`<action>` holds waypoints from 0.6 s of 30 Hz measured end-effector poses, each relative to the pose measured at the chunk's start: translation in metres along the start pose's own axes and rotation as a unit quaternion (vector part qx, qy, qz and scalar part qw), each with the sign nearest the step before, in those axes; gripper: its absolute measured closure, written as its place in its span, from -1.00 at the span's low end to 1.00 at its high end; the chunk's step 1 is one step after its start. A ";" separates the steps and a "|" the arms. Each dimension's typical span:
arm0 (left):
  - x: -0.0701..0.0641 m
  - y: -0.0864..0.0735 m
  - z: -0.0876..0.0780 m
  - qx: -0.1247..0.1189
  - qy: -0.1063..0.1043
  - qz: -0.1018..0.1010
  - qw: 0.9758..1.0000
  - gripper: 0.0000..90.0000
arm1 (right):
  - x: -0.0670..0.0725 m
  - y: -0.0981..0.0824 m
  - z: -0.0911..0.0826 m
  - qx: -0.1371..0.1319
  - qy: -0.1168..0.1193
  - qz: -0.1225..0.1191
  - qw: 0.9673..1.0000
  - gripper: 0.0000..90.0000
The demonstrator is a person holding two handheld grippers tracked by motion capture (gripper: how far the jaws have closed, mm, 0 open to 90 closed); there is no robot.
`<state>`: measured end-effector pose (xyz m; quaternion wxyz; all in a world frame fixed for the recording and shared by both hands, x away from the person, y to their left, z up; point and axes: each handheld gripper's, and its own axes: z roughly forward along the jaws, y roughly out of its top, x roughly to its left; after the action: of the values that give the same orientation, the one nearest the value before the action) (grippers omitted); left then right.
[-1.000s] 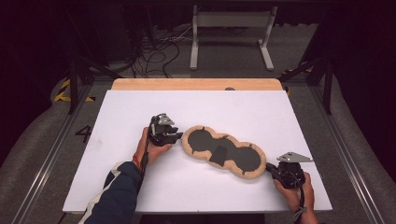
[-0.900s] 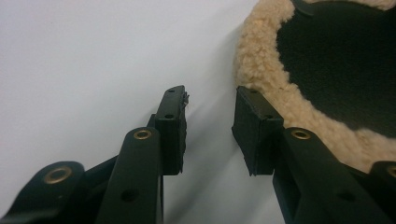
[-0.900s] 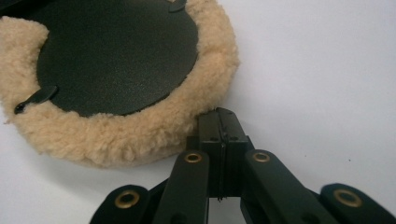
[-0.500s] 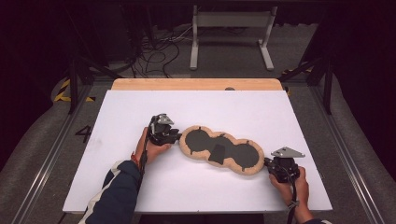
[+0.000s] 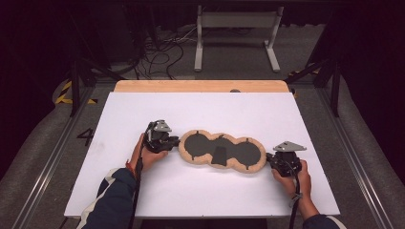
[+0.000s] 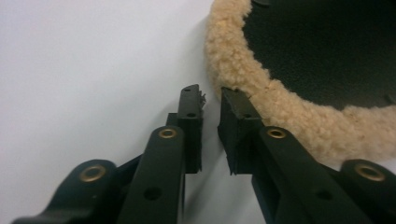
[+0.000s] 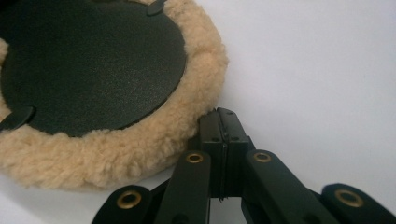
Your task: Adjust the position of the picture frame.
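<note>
A flat three-lobed pad (image 5: 222, 150), black with a tan fleece rim, lies on the white table top (image 5: 239, 109). My left gripper (image 5: 174, 142) is at its left end. In the left gripper view the jaws (image 6: 212, 100) have just been closing to a narrow gap; only bare table shows between them, and the right jaw's tip touches the fleece rim (image 6: 280, 107). My right gripper (image 5: 270, 160) is at the pad's right end. In the right gripper view its jaws (image 7: 223, 114) are pressed together on nothing, just beside the fleece rim (image 7: 140, 140).
The white top has a wooden strip (image 5: 200, 86) along its far edge. Beyond it on the floor are a metal stand (image 5: 236, 28) and loose cables (image 5: 162, 52). Metal rails (image 5: 57, 152) run along both sides of the table.
My right gripper has moved up and left to the pad's right end. The pad and my left gripper have shifted slightly left.
</note>
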<state>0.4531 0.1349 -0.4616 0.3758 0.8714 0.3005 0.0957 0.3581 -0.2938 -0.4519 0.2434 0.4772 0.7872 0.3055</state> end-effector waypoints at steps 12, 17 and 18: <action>-0.003 -0.015 -0.017 0.008 0.015 -0.002 1.000 0.99 | 0.006 0.013 0.014 -0.010 0.026 -0.053 0.998 1.00; -0.004 -0.023 -0.025 0.008 0.022 0.005 1.000 1.00 | 0.009 0.016 0.017 -0.009 0.033 -0.059 0.998 1.00; -0.004 -0.025 -0.026 0.007 0.022 0.001 1.000 1.00 | 0.011 0.018 0.018 -0.009 0.036 -0.061 0.997 1.00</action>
<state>0.4281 0.1616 -0.4613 0.3630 0.8720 0.3085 0.1129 0.3768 -0.2732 -0.4530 0.2372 0.4151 0.8202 0.3142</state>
